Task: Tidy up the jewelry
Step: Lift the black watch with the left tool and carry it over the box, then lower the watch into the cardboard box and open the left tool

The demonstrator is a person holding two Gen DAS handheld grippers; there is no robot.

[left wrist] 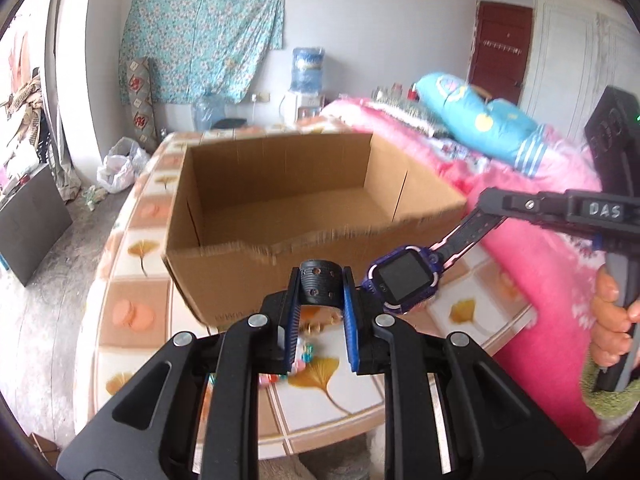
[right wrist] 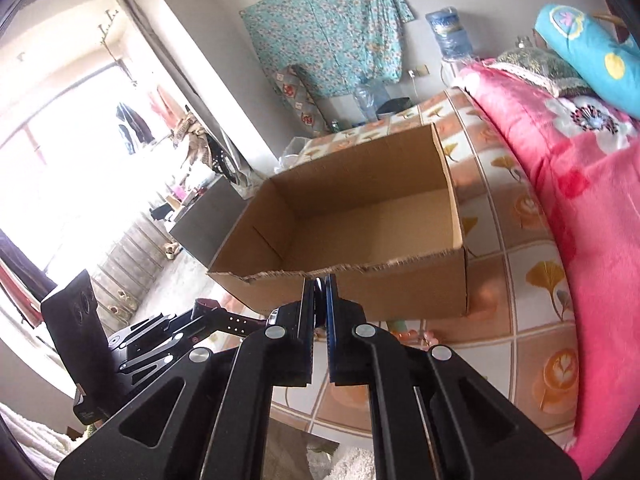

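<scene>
Ginkgo-leaf and coffee-cup oilcloth is covering the bench (left wrist: 132, 248) at the centre of both views, where an open cardboard box (left wrist: 280, 184) is sitting with its torn front rim facing the cameras, apparently waiting as the place for the jewelry. At the lower centre of the left wrist view, the left gripper (left wrist: 320, 280) is clenching its jaws on one black perforated strap end of a purple-cased watch (left wrist: 402, 278); reaching in from the right edge, the right gripper (left wrist: 486, 202) is pinching the other strap end, its jaws closed flat in its own view, so the watch is hanging stretched between the two, in front of the box's near wall and seemingly lifted clear of the bench. Holding both ends is probably keeping the band from flopping on its way over the rim. Small colourful pieces (left wrist: 304, 350), blurred, are lying on the cloth below the left jaws.
</scene>
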